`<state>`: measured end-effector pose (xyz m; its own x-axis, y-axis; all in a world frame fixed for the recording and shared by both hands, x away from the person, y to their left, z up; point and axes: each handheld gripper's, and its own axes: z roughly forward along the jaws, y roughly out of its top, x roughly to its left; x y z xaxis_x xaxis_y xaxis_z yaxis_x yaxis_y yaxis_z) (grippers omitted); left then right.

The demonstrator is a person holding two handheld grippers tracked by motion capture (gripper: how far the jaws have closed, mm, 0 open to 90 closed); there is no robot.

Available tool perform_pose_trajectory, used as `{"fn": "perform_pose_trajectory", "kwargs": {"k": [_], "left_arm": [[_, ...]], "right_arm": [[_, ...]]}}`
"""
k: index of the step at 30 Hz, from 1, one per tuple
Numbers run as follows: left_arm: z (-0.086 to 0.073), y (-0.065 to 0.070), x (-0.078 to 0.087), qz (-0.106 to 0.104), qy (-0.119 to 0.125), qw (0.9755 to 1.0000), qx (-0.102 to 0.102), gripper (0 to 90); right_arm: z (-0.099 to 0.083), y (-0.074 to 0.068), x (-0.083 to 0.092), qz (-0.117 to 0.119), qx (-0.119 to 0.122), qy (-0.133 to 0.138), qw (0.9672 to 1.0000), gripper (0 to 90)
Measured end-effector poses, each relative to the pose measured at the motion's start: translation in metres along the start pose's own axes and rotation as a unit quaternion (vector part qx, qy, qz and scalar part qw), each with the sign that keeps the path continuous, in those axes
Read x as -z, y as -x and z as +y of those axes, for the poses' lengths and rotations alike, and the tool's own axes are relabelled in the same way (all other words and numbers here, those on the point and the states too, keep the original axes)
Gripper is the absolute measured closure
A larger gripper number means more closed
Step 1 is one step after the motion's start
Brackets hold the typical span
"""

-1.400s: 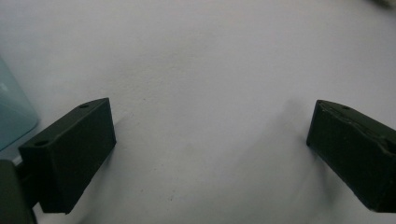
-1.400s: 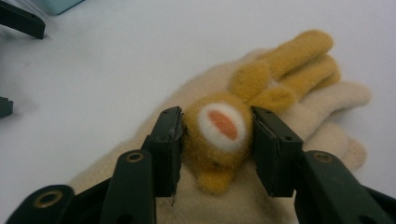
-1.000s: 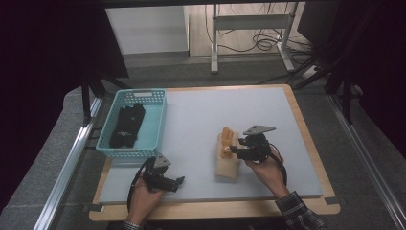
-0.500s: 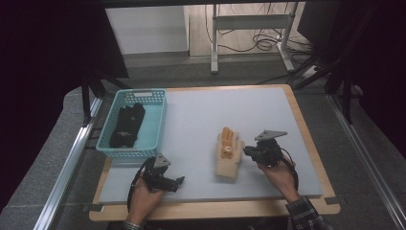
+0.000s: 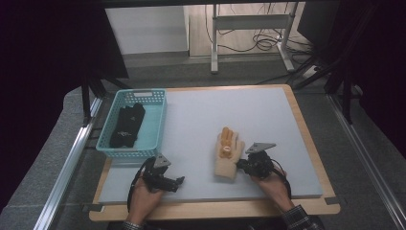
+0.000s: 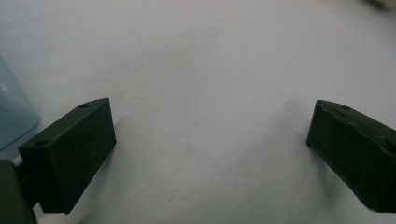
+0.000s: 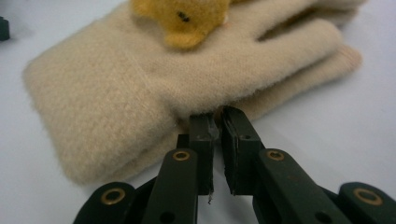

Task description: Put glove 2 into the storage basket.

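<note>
High view: grey mat (image 5: 201, 120) on a wood-edged table (image 5: 306, 139). Beige glove (image 5: 229, 154) lies flat near the mat's front edge, right of centre, fingers pointing away from the person, w/ an orange-yellow patch (image 5: 225, 147) on its back. Right gripper (image 5: 245, 164) sits at the glove's right edge, near the cuff end, held in the person's right hand (image 5: 268, 179); jaws have just been closing, and from here can't tell how tight. Left gripper (image 5: 178, 182) rests low over the mat at front left, in the left hand (image 5: 143, 194), well apart from the glove. Teal basket (image 5: 106, 143) stands at the mat's left edge w/ a black glove (image 5: 127, 125) lying inside.

Left gripper view: both black jaws stand wide apart, released, nothing btwn them but bare mat (image 6: 205, 84). Corner of the basket (image 6: 14, 116) at far left.

Right gripper view: jaws nearly together, only a thin slit btwn them, tips at the glove's (image 7: 116, 93) lower edge. They seem to pinch the fabric edge there, but the contact is hidden behind the tips, so a grip isn't certain. Glove lies across the frame, cuff at left, fingers at right, a second layer under it; patch (image 7: 187, 18) at top.
</note>
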<state>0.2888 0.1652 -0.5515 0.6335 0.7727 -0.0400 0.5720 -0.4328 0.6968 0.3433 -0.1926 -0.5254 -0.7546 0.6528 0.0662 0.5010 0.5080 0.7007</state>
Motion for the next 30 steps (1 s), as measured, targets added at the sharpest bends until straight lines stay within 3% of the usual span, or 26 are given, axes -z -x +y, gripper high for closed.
{"fn": "perform_pose_trajectory", "kwargs": {"k": [10,21,25,30], "left_arm": [[0.000,0.000,0.000,0.000,0.000,1.0000,0.000,1.5],[0.000,0.000,0.000,0.000,0.000,1.0000,0.000,1.5],[0.000,0.000,0.000,0.000,0.000,1.0000,0.000,1.5],[0.000,0.000,0.000,0.001,0.000,1.0000,0.000,1.4]], "right_arm": [[0.012,-0.021,-0.019,0.025,0.016,0.008,0.9995,80.4],[0.031,-0.044,-0.047,0.024,0.051,0.020,0.9982,77.7],[0.033,-0.046,-0.049,0.025,0.056,0.018,0.9979,74.9],[0.027,-0.039,-0.034,0.008,0.057,0.018,0.9982,69.2]]}}
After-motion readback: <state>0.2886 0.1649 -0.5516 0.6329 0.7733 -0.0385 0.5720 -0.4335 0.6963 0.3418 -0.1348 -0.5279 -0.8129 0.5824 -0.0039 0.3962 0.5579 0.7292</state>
